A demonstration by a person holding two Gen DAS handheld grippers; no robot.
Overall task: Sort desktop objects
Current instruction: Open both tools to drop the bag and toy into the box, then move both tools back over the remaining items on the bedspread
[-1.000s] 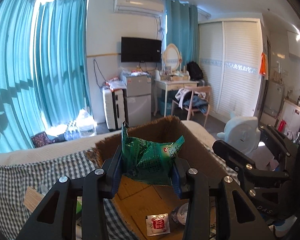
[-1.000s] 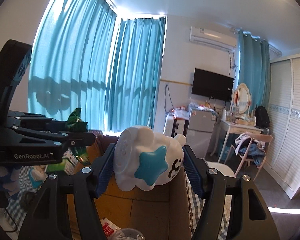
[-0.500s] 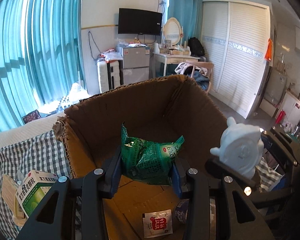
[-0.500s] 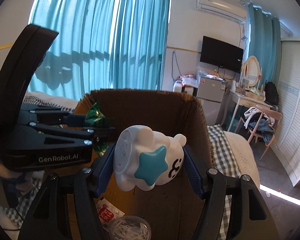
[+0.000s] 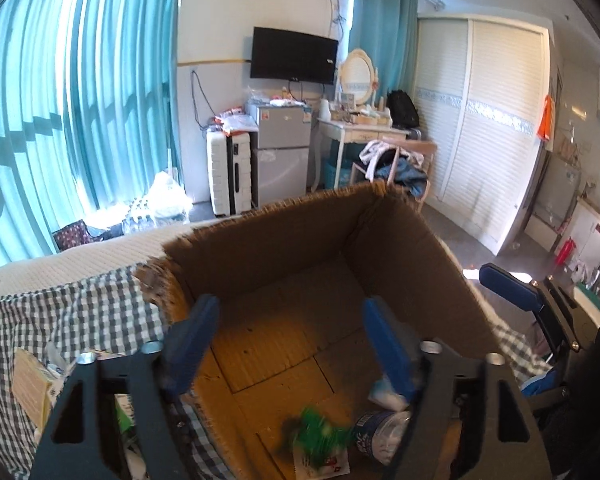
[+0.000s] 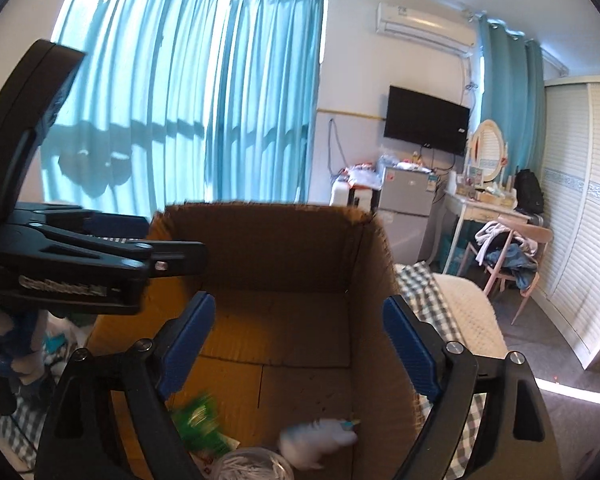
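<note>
Two grippers are poised over the open cardboard box [image 5: 404, 248]. The left gripper [image 5: 290, 344] and the right gripper [image 6: 298, 344] have both just been opening; their jaws now stand wide with nothing between them. A green packet [image 5: 316, 434] is seen at the lower centre of the left view, on or just above the box floor, and a white toy [image 6: 316, 438] at the lower centre of the right view. Both are smeared by motion, so it cannot be told whether they have settled. If the toy is still tumbling, the clear container [image 6: 252, 464] beside it could be knocked. Trouble could also come if a finger caught the ragged box rim on withdrawal. A boxed item [image 5: 30, 388] at lower left is cut off and partly hidden by a finger.
</note>
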